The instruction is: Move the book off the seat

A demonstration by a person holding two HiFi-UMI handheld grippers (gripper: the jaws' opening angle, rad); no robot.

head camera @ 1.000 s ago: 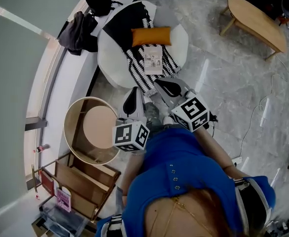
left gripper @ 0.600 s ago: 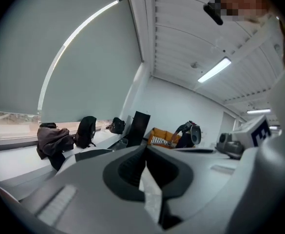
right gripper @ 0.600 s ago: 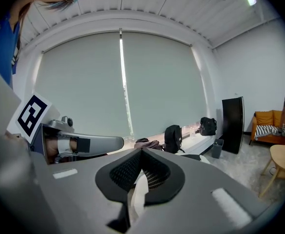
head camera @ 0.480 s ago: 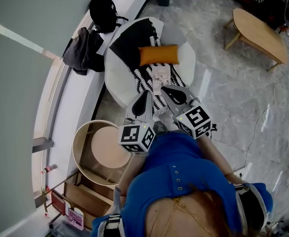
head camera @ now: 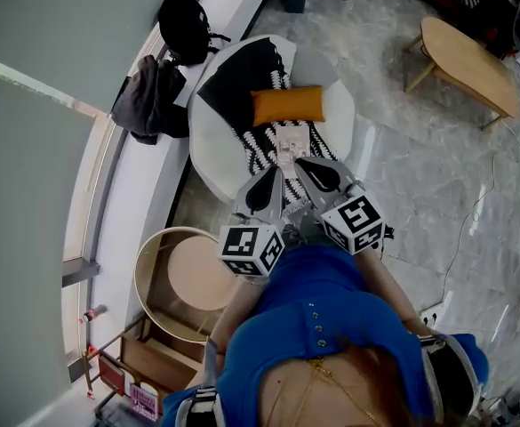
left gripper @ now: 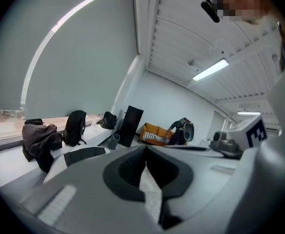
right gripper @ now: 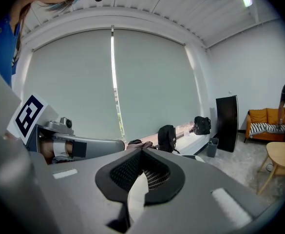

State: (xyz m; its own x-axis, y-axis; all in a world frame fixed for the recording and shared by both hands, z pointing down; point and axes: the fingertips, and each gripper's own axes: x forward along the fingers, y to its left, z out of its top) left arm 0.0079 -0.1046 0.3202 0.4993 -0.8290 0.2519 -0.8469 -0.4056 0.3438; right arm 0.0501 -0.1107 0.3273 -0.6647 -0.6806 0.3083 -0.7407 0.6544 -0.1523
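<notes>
A pale book (head camera: 292, 139) lies flat on the striped black-and-white blanket (head camera: 260, 145) spread over the white round seat (head camera: 208, 140), just in front of an orange cushion (head camera: 288, 105). My left gripper (head camera: 275, 173) hovers at the seat's near edge, its tip slightly left of and below the book; its jaws are shut with nothing in them (left gripper: 144, 147). My right gripper (head camera: 300, 161) is beside it, with its tip at the book's near edge, also shut and empty (right gripper: 142, 150). Neither gripper view shows the book.
A round wooden side table (head camera: 184, 269) stands left of me, with a wooden shelf (head camera: 148, 363) below it. A black backpack (head camera: 186, 25) and dark clothes (head camera: 148, 96) lie on the window ledge. A wooden coffee table (head camera: 468, 56) stands on the marble floor at the far right.
Both grippers have moved forward together toward the seat; their tips now reach its near edge by the book. Both jaws stay shut.
</notes>
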